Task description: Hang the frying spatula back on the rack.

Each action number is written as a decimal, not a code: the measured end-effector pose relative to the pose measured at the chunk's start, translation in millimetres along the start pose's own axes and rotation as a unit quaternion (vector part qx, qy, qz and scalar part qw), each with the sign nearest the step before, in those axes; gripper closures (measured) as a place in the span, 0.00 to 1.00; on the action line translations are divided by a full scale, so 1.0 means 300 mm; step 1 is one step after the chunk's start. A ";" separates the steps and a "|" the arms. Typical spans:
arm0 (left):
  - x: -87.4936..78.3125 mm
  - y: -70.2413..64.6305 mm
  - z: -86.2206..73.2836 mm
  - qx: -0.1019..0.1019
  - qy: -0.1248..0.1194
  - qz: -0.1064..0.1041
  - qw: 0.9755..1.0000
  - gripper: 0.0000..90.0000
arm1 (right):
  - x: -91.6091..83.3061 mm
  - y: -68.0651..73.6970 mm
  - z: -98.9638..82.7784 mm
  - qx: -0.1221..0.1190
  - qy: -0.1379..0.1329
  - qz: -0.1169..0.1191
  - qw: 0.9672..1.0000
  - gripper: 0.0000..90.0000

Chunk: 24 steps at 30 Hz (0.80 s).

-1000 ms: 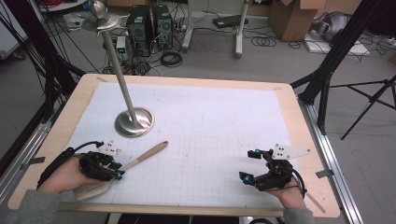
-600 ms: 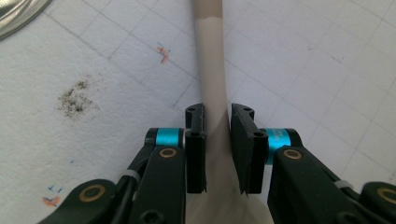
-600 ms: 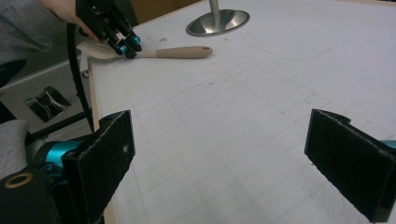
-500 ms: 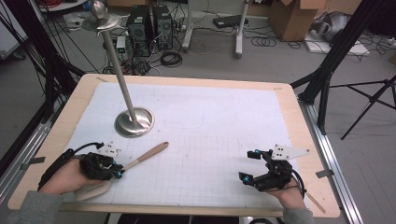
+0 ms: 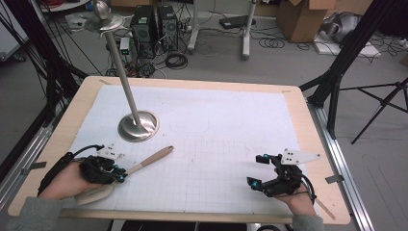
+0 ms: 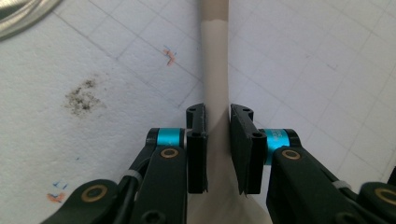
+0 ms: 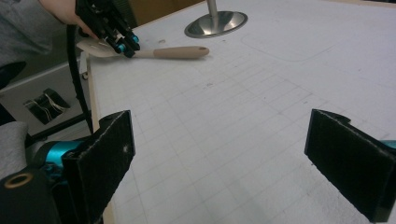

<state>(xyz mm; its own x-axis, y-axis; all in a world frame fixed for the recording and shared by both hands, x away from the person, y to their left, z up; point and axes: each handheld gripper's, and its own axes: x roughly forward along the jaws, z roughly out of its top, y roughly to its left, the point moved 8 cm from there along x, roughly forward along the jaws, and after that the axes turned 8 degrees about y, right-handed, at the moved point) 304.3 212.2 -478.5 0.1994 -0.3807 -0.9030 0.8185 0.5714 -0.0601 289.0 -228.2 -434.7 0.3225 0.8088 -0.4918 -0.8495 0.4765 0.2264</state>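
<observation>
High view: the left gripper (image 5: 120,176) is sitting at the near left edge of the table (image 5: 298,103), jaws around the neck of the spatula (image 5: 139,166). The spatula is lying flat on the white grid mat (image 5: 216,144), wooden handle pointing toward the metal stand (image 5: 138,126) just beyond it. The left jaws have just been closing on the spatula; I judge the grasp is made and the lift is next. The right gripper (image 5: 263,174) is resting near the right edge, well apart.

Left gripper view: both pads (image 6: 196,140) are pressing on the spatula's pale neck (image 6: 215,84), a contact too small to confirm from above.

Right gripper view: its jaws are standing wide with nothing between them; the blade end is probably overhanging the table edge, though that is hard to tell.
</observation>
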 end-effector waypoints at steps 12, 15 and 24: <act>-0.044 0.034 0.004 0.004 -0.029 0.003 1.000 0.85 | -0.004 -0.003 0.001 0.001 -0.002 -0.003 1.000 0.08; -0.054 0.046 0.005 0.001 -0.034 0.004 0.999 0.85 | -0.007 -0.006 0.006 -0.002 -0.009 -0.006 1.000 0.08; -0.090 0.065 0.004 -0.007 -0.055 0.004 0.998 0.85 | -0.010 -0.004 0.005 -0.006 -0.009 -0.007 1.000 0.08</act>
<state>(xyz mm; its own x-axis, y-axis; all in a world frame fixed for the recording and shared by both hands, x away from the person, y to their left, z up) 315.5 232.7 -454.7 0.2641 -0.4528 -0.8516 0.8095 0.5841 -0.0596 289.6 -230.6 -432.3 0.3412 0.8080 -0.4803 -0.8499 0.4835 0.2096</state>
